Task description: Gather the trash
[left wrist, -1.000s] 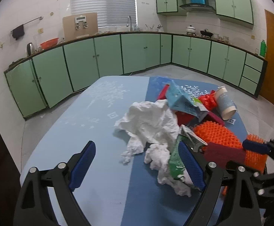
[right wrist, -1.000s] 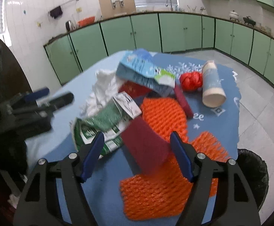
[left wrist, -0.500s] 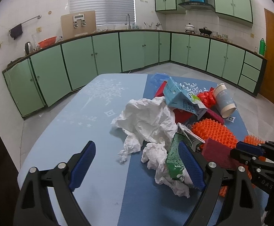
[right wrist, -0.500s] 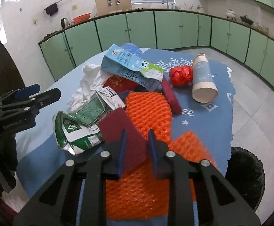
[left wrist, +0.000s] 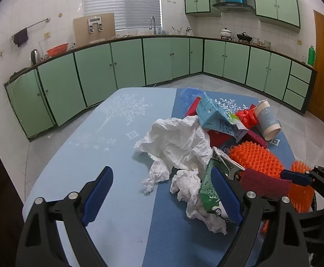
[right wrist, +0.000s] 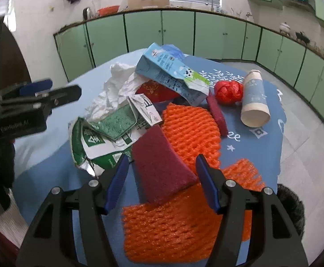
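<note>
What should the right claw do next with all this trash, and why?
Probably squeeze the right claw shut on the maroon scrub pad. The claw is open, and the pad sits right between its fingers, lying on top of the orange foam net with nothing covering it. The black bin waits just past the table edge for dropping it afterwards.

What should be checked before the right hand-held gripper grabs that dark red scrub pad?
1. Right hand-held gripper open: ok.
2. Scrub pad between its fingers: ok.
3. Pad free of other trash: not ok, it overlaps the orange foam net and sits next to the green carton.
4. Left hand-held gripper out of the way: ok, it is open over the crumpled tissue.
5. Black bin nearby: ok, it is below the table edge.
6. Bin has room: cannot tell.
</note>
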